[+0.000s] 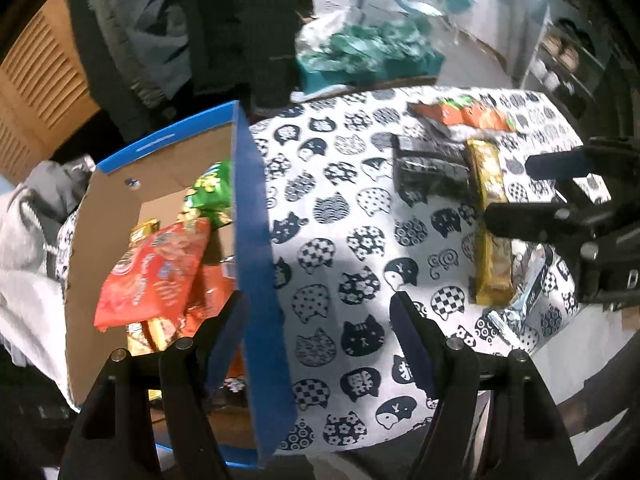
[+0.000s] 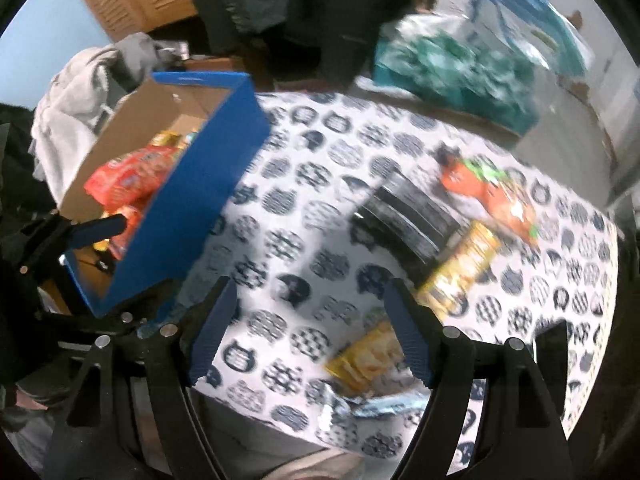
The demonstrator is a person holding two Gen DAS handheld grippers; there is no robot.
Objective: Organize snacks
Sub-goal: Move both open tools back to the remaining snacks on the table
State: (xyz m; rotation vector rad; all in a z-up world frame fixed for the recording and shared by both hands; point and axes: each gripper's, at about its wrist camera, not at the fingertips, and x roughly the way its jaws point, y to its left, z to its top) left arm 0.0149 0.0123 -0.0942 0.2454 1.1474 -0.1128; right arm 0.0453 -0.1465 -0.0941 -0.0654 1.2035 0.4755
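Observation:
A blue cardboard box (image 1: pixel 256 216) stands at the left of the cat-print tablecloth (image 1: pixel 340 248). It holds a red snack bag (image 1: pixel 156 276) and a green one (image 1: pixel 212 192). My left gripper (image 1: pixel 320 340) is open and straddles the box's right wall without pressing it. On the cloth lie an orange pack (image 1: pixel 464 116), a black pack (image 1: pixel 432 168), a gold bar (image 1: pixel 492 224) and a silver wrapper (image 1: pixel 528 292). My right gripper (image 2: pixel 310 332) is open over bare cloth with nothing between its fingers. A yellow pack (image 2: pixel 368 356) lies beside its right finger.
A teal bag with crumpled contents (image 2: pixel 460 60) sits behind the table. Grey clothing (image 2: pixel 80 92) is heaped left of the box. A louvred wooden door (image 1: pixel 36 92) is at the back left and shelves (image 1: pixel 568 56) at the back right.

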